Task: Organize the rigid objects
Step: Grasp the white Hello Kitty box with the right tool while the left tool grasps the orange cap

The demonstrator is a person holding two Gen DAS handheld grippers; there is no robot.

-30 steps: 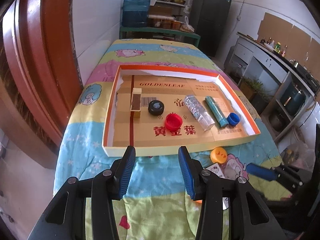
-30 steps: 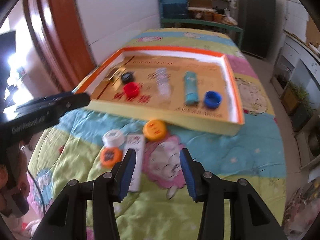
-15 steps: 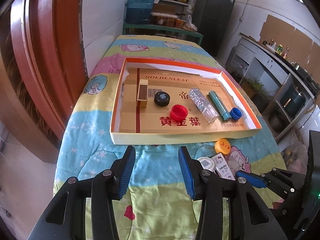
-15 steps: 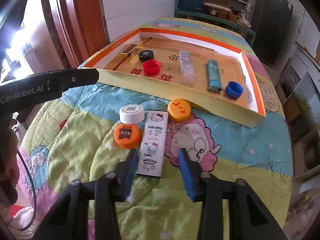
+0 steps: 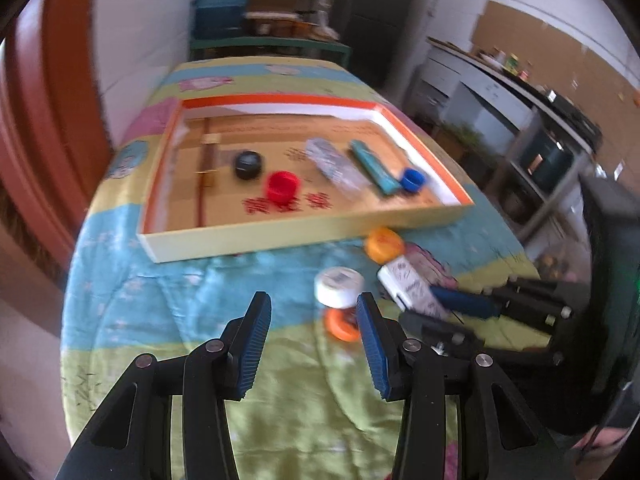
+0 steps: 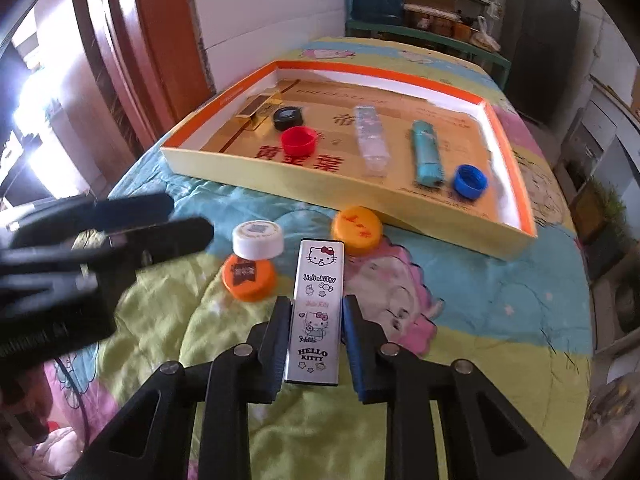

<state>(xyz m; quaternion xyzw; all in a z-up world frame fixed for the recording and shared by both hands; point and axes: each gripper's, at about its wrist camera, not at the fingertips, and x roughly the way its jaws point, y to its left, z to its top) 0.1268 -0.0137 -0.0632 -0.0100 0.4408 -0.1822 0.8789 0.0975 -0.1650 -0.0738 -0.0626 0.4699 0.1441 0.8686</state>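
A white Hello Kitty box [image 6: 316,312] lies on the bedspread between the fingers of my right gripper [image 6: 316,312], whose jaws stand close around its near half. Beside it lie a white cap [image 6: 258,239], an orange cap [image 6: 249,274] and a second orange cap [image 6: 357,228]. My left gripper [image 5: 312,312] is open and empty, hovering just short of the white cap [image 5: 339,286] and the orange cap [image 5: 340,322]. The Hello Kitty box shows in the left wrist view [image 5: 410,287] too. The orange-rimmed cardboard tray [image 6: 328,184] holds several sorted items.
In the tray lie a gold box [image 6: 256,108], a black cap [image 6: 287,117], a red cap [image 6: 298,141], a clear box [image 6: 372,138], a teal tube [image 6: 427,152] and a blue cap [image 6: 470,181]. A brown door [image 6: 152,40] stands to the left.
My right gripper has moved forward over the Hello Kitty box and its jaws have narrowed around it. My left gripper has swung right and lower, toward the white and orange caps.
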